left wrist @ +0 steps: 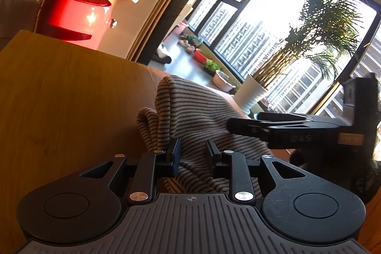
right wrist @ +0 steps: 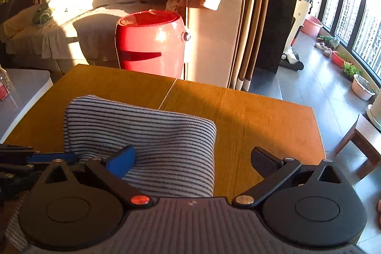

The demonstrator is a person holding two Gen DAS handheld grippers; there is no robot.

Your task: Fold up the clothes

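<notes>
- Left wrist view: the left gripper [left wrist: 191, 155] had its jaws narrowed, with a fold of the striped cloth [left wrist: 190, 111] between them; whether the pads pressed it was unclear.
- The right gripper [right wrist: 197, 162] stood wide open over the cloth [right wrist: 142, 132], which lay folded on the table [right wrist: 262, 116].

The left gripper [left wrist: 192, 152] is built of matte black plastic: two round, disc-embossed housings flank a grey ribbed plate marked with a small crosshair. Angled link arms are fastened with silver screw heads, and short black fingers are carried at their ends. The right gripper [right wrist: 194, 158] is made alike, though one pivot screw is seen reddish, perhaps only tinted by the light, and one pad [right wrist: 121, 164] is blue while the other is black
</notes>
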